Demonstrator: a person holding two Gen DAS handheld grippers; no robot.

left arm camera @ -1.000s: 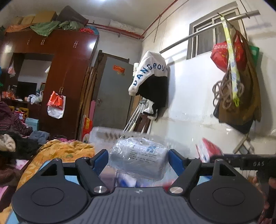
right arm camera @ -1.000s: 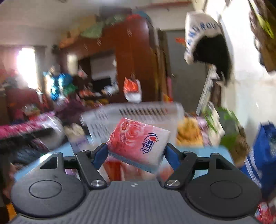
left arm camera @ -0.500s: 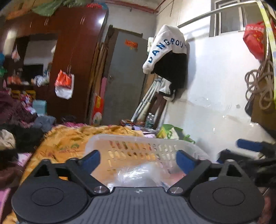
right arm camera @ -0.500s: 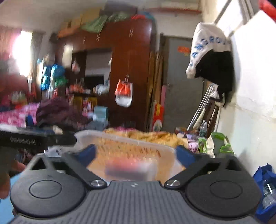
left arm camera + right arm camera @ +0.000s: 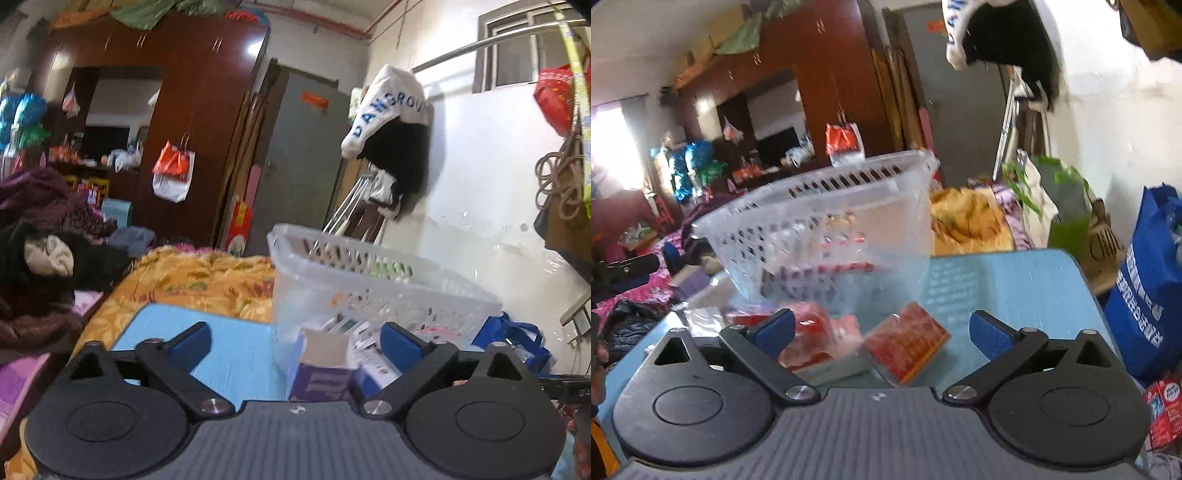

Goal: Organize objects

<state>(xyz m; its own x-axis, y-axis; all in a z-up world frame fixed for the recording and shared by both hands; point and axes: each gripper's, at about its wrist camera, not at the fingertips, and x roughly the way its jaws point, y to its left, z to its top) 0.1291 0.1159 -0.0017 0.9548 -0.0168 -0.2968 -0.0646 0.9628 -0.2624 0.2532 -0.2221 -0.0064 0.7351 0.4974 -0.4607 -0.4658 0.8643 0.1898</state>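
Left wrist view: left gripper [image 5: 295, 341] spread wide, closing slightly, pinching nothing — aimed at purple box [image 5: 320, 365] beside white basket [image 5: 384, 295].

Right wrist view: right gripper [image 5: 882, 330] likewise spread, closing slightly, empty — red packet [image 5: 907, 341] on blue table [image 5: 1015, 280], likely next for the basket.

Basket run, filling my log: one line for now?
left tongs: closing, empty | right tongs: closing, empty | basket: on table | red pack: outside

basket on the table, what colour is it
Translucent white basket, clearest in the right wrist view.
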